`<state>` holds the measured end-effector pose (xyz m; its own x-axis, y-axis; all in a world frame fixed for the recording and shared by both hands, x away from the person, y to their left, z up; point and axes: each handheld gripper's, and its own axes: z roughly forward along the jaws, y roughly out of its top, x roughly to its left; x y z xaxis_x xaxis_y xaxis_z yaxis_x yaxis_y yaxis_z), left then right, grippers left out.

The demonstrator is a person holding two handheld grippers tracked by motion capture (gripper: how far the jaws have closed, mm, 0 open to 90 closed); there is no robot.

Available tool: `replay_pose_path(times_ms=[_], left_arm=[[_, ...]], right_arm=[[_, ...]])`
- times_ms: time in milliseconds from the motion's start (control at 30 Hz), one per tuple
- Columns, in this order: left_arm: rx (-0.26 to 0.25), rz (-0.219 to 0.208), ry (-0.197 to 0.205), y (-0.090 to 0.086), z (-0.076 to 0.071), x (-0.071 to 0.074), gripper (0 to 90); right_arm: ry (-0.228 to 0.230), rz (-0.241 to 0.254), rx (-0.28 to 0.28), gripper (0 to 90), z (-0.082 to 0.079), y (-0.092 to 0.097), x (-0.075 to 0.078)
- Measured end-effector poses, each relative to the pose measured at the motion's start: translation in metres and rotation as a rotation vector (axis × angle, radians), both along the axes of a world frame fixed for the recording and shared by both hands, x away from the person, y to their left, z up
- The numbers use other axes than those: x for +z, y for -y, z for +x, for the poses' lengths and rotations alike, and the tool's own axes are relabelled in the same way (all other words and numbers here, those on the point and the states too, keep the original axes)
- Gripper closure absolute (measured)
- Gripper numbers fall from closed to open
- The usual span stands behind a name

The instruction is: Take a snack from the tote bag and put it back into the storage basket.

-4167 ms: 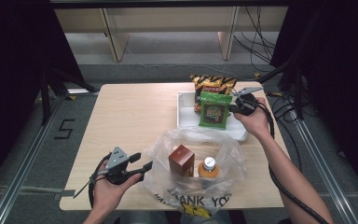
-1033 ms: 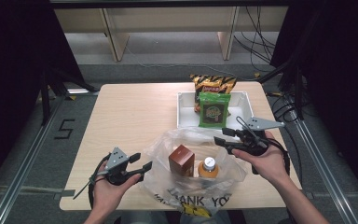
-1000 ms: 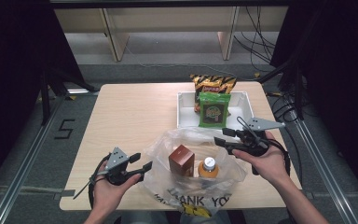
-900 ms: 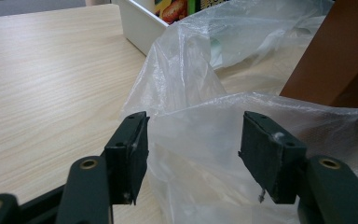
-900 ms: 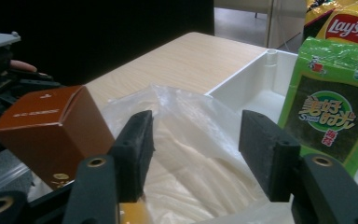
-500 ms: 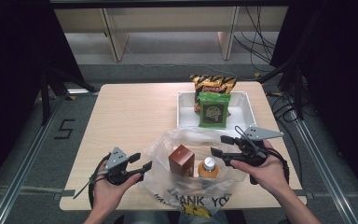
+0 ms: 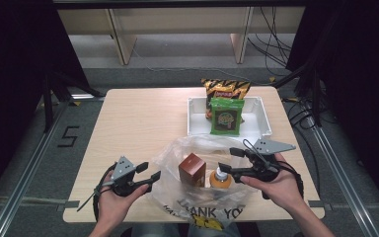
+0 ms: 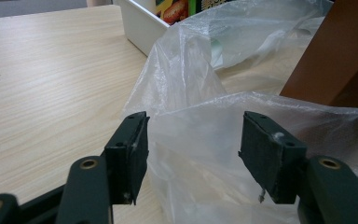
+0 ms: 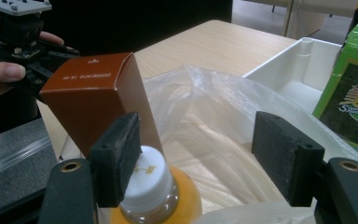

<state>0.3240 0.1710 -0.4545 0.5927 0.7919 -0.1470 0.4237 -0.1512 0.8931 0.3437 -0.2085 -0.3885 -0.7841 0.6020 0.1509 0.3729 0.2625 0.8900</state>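
Packing a clear plastic bag [image 7: 170, 165] at the near edge of the table [image 7: 138, 118]. Inside the bag: a small bottle of orange drink [image 7: 220, 178], white cap up, standing just right of a brown carton [image 7: 192, 169] and close enough to touch it, or nearly.

Right gripper [image 7: 227, 159] at the bag's right side, reaching into its mouth. Released: jaws have just been opening and stand wide. In the right gripper view, the bottle's cap [image 9: 144, 186] low between them, close by one pad [image 9: 116, 158], with no squeeze from either.

Left gripper [image 7: 149, 171] at the bag's left edge. Also unclenched: in the left gripper view, pads [image 8: 130, 149] well apart with loose bag film [image 8: 191, 140] bulging between, not pinched.

Beyond the bag's far side, a white tray [image 7: 264, 116] with a green seaweed snack packet [image 7: 225, 116] leaning upright and an orange crisp packet [image 7: 225, 89] behind it.

Handling, as a judgement: bottle likely rigid, smooth and fairly heavy for its size (full, by the look), so prone to slip or tip. Best taken across the body just below the cap, squarely, not on the cap. Bag film limp and slippery; best pinched at the rim to hold the mouth open. Packets light and crushable; best gripped at a sealed edge.
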Motion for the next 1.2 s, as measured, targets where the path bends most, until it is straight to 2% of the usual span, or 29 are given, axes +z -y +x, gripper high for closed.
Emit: replay_pose_path(times_ms=[67,100,133,200,267,300,333,367,400,433,467,500,533,567,600,633,700,733,767,800,833,867,900,967,1000,1033,1100,1133,1200], left_arm=[[0.002,0.003,0.004,-0.001,0.001,0.000,41.2],[0.007,0.008,0.002,-0.002,0.001,0.000,41.2],[0.008,0.009,0.001,-0.002,0.001,0.000,41.2],[0.011,0.010,0.000,-0.002,0.000,0.000,41.2],[0.012,0.019,-0.003,-0.004,-0.001,-0.001,41.2],[0.013,0.019,-0.003,-0.003,-0.002,-0.001,41.2],[0.013,0.020,-0.003,-0.003,-0.002,0.000,41.2],[0.009,0.019,-0.002,-0.003,-0.001,0.000,41.2],[0.009,0.017,-0.002,-0.003,0.000,0.000,41.2],[0.006,0.013,-0.002,-0.002,0.000,0.000,41.2],[0.004,0.017,0.000,-0.002,0.001,0.000,41.2],[0.011,0.006,-0.008,-0.002,0.001,-0.001,41.2],[0.006,0.008,-0.005,-0.002,0.001,-0.001,41.2],[0.007,0.008,-0.005,-0.003,0.001,-0.001,41.2],[0.009,0.008,-0.004,-0.003,0.000,0.000,41.2],[0.011,0.008,-0.003,-0.003,0.000,0.000,41.2],[0.006,0.007,0.003,-0.003,-0.001,0.001,41.2],[0.013,-0.001,0.000,-0.003,-0.002,0.001,41.2],[0.010,0.004,0.000,-0.004,-0.003,0.001,41.2],[0.009,0.004,0.001,-0.004,-0.003,0.000,41.2],[0.011,0.000,-0.001,-0.005,-0.003,0.000,41.2],[0.018,-0.009,-0.009,-0.005,-0.004,0.000,41.2],[0.018,-0.009,-0.009,-0.005,-0.004,0.000,41.2],[0.006,-0.002,0.003,-0.004,-0.004,0.001,41.1],[0.009,-0.003,-0.003,-0.004,-0.004,0.001,41.2],[0.009,-0.010,-0.004,-0.003,-0.004,0.001,41.2],[0.009,-0.002,-0.002,-0.002,-0.004,0.001,41.2],[0.004,0.004,0.001,-0.002,-0.003,0.001,41.2],[0.006,-0.008,-0.003,-0.001,-0.003,0.001,41.2]], right_arm=[[0.005,-0.019,-0.002,33.0,-0.001,-0.001,-0.001],[0.024,-0.008,0.017,32.9,0.000,-0.001,-0.002],[0.000,0.008,0.030,32.9,-0.001,-0.003,-0.002],[-0.009,-0.014,0.017,32.7,-0.003,-0.003,-0.001],[-0.002,-0.005,0.032,32.5,-0.002,-0.006,-0.001],[0.029,-0.006,0.046,32.4,0.000,-0.006,-0.001],[0.013,-0.009,0.046,32.3,-0.002,-0.007,-0.001],[0.034,-0.025,0.049,32.2,-0.003,-0.006,0.000],[0.013,-0.004,0.059,32.2,-0.004,-0.008,-0.001],[0.017,-0.003,0.067,32.2,-0.004,-0.009,-0.001],[0.018,-0.016,0.051,32.1,-0.006,-0.008,0.000],[-0.006,-0.008,0.047,32.1,-0.008,-0.010,-0.001],[0.024,-0.024,0.061,32.0,-0.006,-0.009,-0.002],[0.004,-0.019,0.064,31.9,-0.007,-0.010,-0.002],[0.020,-0.016,0.065,31.7,-0.006,-0.011,-0.004],[0.004,-0.023,0.065,31.7,-0.007,-0.011,-0.003],[-0.008,0.000,0.072,31.4,-0.010,-0.013,-0.004],[0.012,-0.007,0.084,31.3,-0.009,-0.013,-0.004],[0.011,-0.022,0.071,31.2,-0.011,-0.012,-0.004],[0.005,-0.014,0.060,31.2,-0.012,-0.014,-0.006],[-0.009,-0.024,0.067,31.2,-0.012,-0.014,-0.006],[-0.006,-0.012,0.087,31.0,-0.011,-0.015,-0.009],[0.002,-0.032,0.075,30.8,-0.011,-0.015,-0.010],[-0.043,-0.014,0.078,30.4,-0.013,-0.018,-0.013],[-0.025,-0.035,0.084,30.4,-0.011,-0.017,-0.014],[-0.023,-0.032,0.083,30.4,-0.011,-0.017,-0.016],[-0.030,-0.035,0.075,30.4,-0.011,-0.016,-0.018],[-0.050,-0.035,0.074,30.4,-0.012,-0.016,-0.019],[-0.050,-0.041,0.079,30.5,-0.012,-0.017,-0.023]])
